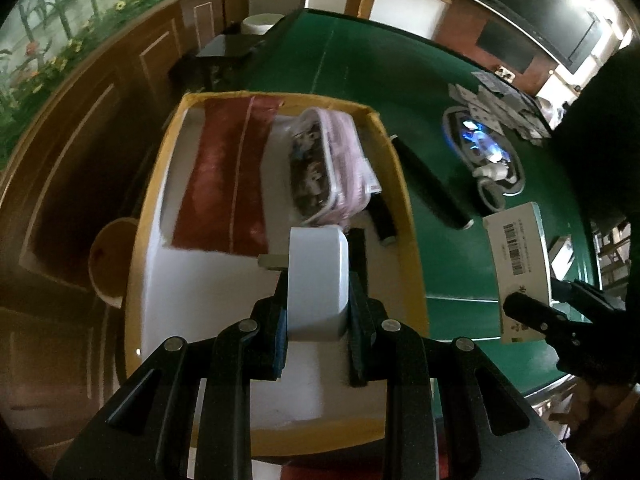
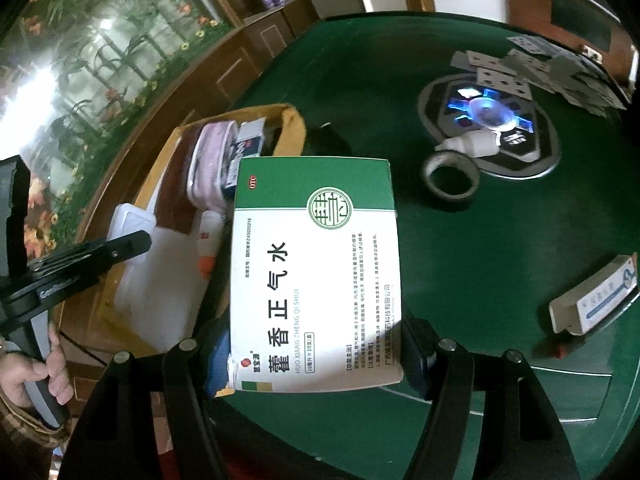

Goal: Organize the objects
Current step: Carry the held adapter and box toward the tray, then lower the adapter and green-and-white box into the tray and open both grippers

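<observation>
Bearing "HUO XIANG ZHENG QI SHUI" and an "OTC" mark, a medicine box (image 2: 316,276) is clamped by the right gripper (image 2: 316,354) over the green table (image 2: 480,280); a white case (image 1: 316,280) is pinched by the left gripper (image 1: 318,340) above the yellow-rimmed tray (image 1: 400,184).

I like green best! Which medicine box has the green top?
The box in the right gripper; the small box lying on the table is white and blue.

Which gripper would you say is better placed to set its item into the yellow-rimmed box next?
Probably the left gripper: its white plug adapter hangs directly over the box, while the right gripper holds the medicine box over green table.
</observation>
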The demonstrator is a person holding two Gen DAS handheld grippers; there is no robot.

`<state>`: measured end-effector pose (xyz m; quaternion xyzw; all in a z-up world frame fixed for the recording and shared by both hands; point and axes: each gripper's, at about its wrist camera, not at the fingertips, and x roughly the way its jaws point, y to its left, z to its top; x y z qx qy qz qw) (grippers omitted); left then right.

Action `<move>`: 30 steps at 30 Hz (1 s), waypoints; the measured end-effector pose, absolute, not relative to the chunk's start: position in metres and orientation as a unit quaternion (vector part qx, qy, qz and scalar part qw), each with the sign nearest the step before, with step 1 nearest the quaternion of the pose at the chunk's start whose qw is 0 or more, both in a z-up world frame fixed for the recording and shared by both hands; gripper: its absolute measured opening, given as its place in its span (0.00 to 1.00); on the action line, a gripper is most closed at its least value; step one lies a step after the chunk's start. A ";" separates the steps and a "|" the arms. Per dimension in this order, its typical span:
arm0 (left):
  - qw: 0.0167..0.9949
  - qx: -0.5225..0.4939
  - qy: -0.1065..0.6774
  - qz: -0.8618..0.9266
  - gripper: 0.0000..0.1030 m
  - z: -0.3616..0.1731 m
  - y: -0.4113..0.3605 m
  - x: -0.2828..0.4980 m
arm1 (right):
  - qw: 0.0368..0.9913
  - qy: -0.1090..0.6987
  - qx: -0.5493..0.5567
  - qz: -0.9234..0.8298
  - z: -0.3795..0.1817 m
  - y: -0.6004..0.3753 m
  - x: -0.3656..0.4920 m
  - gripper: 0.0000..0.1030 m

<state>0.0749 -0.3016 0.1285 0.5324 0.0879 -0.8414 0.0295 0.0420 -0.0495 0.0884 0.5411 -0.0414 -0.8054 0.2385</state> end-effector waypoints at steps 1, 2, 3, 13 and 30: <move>0.032 0.534 0.088 -0.841 0.23 0.127 -0.303 0.076 | 0.241 -0.040 0.542 -0.804 0.088 -0.052 0.043 0.67; 0.033 0.534 0.088 -0.840 0.23 0.126 -0.304 0.076 | 0.244 -0.039 0.543 -0.803 0.087 -0.054 0.044 0.67; 0.035 0.535 0.087 -0.840 0.23 0.125 -0.305 0.077 | 0.246 -0.038 0.543 -0.802 0.087 -0.056 0.044 0.67; 0.047 0.542 0.085 -0.835 0.24 0.115 -0.314 0.078 | 0.267 -0.029 0.546 -0.794 0.089 -0.073 0.047 0.67; 0.056 0.565 0.108 -0.816 0.24 0.096 -0.360 0.083 | 0.304 -0.026 0.556 -0.773 0.084 -0.129 0.059 0.67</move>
